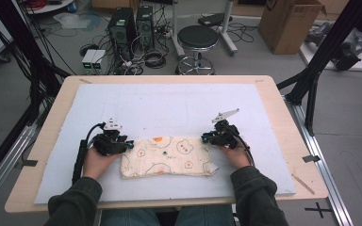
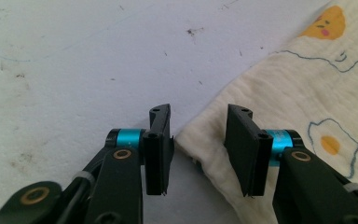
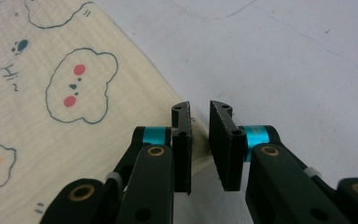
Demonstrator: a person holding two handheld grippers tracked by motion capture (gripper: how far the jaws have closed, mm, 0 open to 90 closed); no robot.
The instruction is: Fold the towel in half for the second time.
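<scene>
Lying flat on the white foam pad (image 1: 169, 101) that covers the surface (image 1: 283, 122), near your edge, the folded cloth (image 1: 167, 157) runs its long axis left to right across the high view, between your two hands. Cream fabric, printed with fried eggs and cloud faces.

Left gripper (image 1: 128, 143) sits at the cloth's left end, far corner. In the left gripper view (image 2: 199, 140) your jaws stand apart with the corner of the cloth between them; the right-hand jaw is over the fabric, the left-hand one over bare pad. Pads not pressing on it: released.

Right gripper (image 1: 204, 138) sits at the right end, far corner. In the right gripper view (image 3: 199, 140) the jaws are nearly together, a narrow gap left, straddling the cloth's edge (image 3: 186, 140). Whether the pads pinch the fabric, I cannot tell; the gap looks clear, so read it as not clenched.

Both grippers point inward, toward each other, along the cloth's length.
</scene>
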